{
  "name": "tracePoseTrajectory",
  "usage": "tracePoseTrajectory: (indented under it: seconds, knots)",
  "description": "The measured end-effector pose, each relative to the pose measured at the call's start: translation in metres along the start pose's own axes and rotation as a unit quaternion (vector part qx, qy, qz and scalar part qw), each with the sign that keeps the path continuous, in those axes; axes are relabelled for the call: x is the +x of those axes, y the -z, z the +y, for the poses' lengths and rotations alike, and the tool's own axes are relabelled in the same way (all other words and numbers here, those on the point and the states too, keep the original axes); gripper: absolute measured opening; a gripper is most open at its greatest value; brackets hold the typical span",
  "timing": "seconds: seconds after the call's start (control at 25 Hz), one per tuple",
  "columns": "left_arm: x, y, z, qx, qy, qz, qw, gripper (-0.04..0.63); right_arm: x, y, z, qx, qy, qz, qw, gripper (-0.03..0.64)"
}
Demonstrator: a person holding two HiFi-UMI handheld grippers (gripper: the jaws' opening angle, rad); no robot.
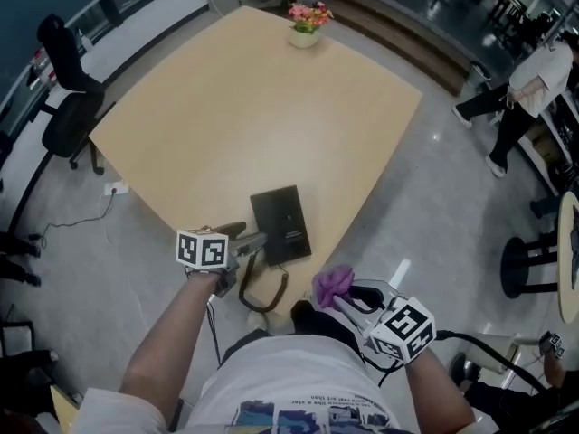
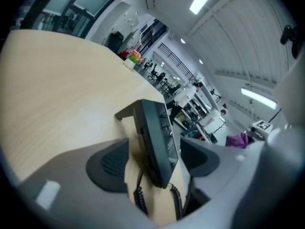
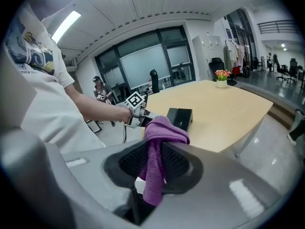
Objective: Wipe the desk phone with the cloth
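Left fingers [image 2: 107, 163] open at phone [image 2: 155, 137], forearm [image 1: 172, 328] outstretched

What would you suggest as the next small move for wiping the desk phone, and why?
Probably carry the right claw forward and to the left until the purple cloth touches the top of the desk phone. The cloth is already pinched in that claw but sits short of the phone. The left claw stands open at the phone's near edge and is not gripping it.
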State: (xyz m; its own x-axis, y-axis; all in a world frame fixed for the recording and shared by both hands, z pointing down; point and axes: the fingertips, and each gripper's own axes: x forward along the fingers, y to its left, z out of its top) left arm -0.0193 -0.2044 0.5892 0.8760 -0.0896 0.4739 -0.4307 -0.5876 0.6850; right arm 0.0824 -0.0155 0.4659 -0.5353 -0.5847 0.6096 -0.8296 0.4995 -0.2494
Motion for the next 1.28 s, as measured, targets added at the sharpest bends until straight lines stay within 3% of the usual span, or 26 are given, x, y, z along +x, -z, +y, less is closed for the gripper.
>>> tracePoseTrajectory:
  seconds: [0.12,0.28,0.44,0.56,0.68,0.96,1.28]
  knots:
    - [-0.044,0.009,-0.016,-0.004,0.001,-0.04,0.9992,0.344,0.007,-0.01,0.012,-0.01,0.009,-0.014,1.0,0.087]
    - [-0.105,0.035,-0.031,0.009,-0.009,-0.072,0.9973,0.266,0.019,-0.016,0.037,-0.015,0.026,-0.033,0.999,0.087]
    - [-0.127,0.081,-0.056,0.07,-0.018,-0.038,0.9966,0.149,0.015,0.002,0.059,0.009,0.047,-0.037,0.998,0.087]
    - [-0.14,0.114,-0.082,0.111,-0.025,-0.008,0.9935,0.007,0.013,0.012,0.079,0.004,0.041,-0.037,0.998,0.087]
    - [-0.147,0.137,-0.109,0.128,-0.025,0.005,0.9915,0.005,0.012,0.017,0.092,-0.019,0.028,-0.044,0.998,0.087]
    - [-0.137,0.183,-0.182,0.136,-0.041,-0.01,0.9898,0.005,-0.032,0.049,0.128,-0.075,-0.011,-0.053,0.996,0.087]
    - [-0.114,0.241,-0.282,0.124,-0.057,-0.07,0.9882,0.005,-0.103,0.134,0.146,-0.089,-0.046,-0.049,0.994,0.087]
